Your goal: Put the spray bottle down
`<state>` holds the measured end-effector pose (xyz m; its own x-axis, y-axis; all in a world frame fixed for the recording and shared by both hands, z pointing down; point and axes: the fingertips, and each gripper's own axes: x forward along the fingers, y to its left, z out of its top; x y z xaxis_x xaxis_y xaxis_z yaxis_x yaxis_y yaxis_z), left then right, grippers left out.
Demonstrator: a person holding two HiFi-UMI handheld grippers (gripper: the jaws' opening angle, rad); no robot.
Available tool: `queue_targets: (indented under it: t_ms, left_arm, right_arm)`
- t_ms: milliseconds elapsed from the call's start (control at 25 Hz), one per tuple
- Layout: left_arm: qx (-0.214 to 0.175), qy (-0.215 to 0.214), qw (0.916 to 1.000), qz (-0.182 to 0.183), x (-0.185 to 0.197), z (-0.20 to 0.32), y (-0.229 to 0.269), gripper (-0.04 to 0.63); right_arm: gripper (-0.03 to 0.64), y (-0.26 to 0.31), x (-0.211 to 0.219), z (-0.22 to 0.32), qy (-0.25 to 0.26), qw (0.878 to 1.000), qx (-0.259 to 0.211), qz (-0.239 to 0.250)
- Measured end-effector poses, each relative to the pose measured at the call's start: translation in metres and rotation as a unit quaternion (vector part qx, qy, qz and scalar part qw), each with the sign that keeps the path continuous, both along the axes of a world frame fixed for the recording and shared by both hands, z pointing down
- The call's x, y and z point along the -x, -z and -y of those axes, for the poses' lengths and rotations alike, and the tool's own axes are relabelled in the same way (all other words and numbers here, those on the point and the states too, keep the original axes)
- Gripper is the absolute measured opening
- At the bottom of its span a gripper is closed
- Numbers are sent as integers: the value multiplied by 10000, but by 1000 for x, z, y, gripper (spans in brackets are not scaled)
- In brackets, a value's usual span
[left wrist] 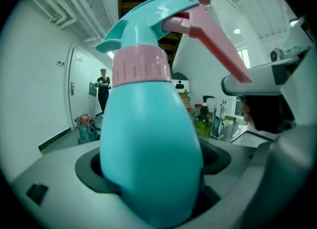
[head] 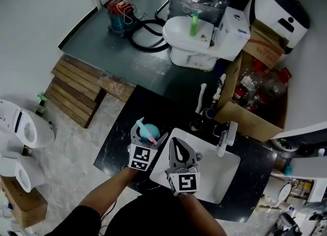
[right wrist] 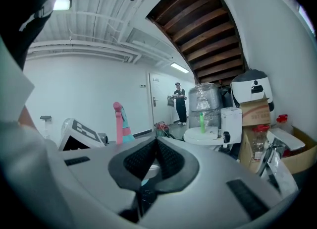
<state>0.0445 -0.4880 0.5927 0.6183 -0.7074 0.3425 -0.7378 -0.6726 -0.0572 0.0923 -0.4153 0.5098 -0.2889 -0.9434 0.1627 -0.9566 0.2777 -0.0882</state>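
A teal spray bottle (head: 152, 129) with a pink collar and trigger is held upright over the black counter (head: 120, 140), left of the white sink basin (head: 225, 173). My left gripper (head: 148, 137) is shut on its belly. In the left gripper view the spray bottle (left wrist: 148, 139) fills the frame between the jaws, with its pink trigger pointing right. My right gripper (head: 175, 142) hovers over the basin's left rim, just right of the bottle. Its jaws (right wrist: 156, 141) are shut with nothing between them. In the right gripper view the spray bottle (right wrist: 121, 124) shows at the left.
A faucet (head: 225, 138) stands at the basin's back. A green soap pump bottle (left wrist: 203, 119) is by the sink. Beyond are a cardboard box (head: 245, 112), a white toilet (head: 191, 41), a wooden pallet (head: 76, 89) and a red vacuum (head: 120, 13). A person (left wrist: 103, 91) stands far off.
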Motion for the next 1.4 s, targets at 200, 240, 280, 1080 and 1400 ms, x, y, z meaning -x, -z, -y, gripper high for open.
queue_targets:
  t_ms: [200, 240, 280, 1080, 1400]
  left_arm:
    - [-158, -169, 9995, 195, -17, 14, -19, 454]
    - [-139, -191, 9996, 147, -20, 17, -21, 454]
    - [-115, -197, 9997, 104, -22, 21, -23, 454]
    - [204, 538, 9983, -41, 9, 28, -47, 454]
    - [277, 296, 9991, 75, 15, 16, -69, 454]
  right_arm:
    - [14, -22, -8, 3, -47, 9999, 139, -88]
    - [14, -25, -8, 5, -26, 9998, 166, -68]
    - [14, -28, -8, 6, 5, 9998, 199, -37]
    - [14, -26, -4, -17, 265, 9994, 203, 36]
    - [14, -22, 11, -26, 480, 9986, 186, -89]
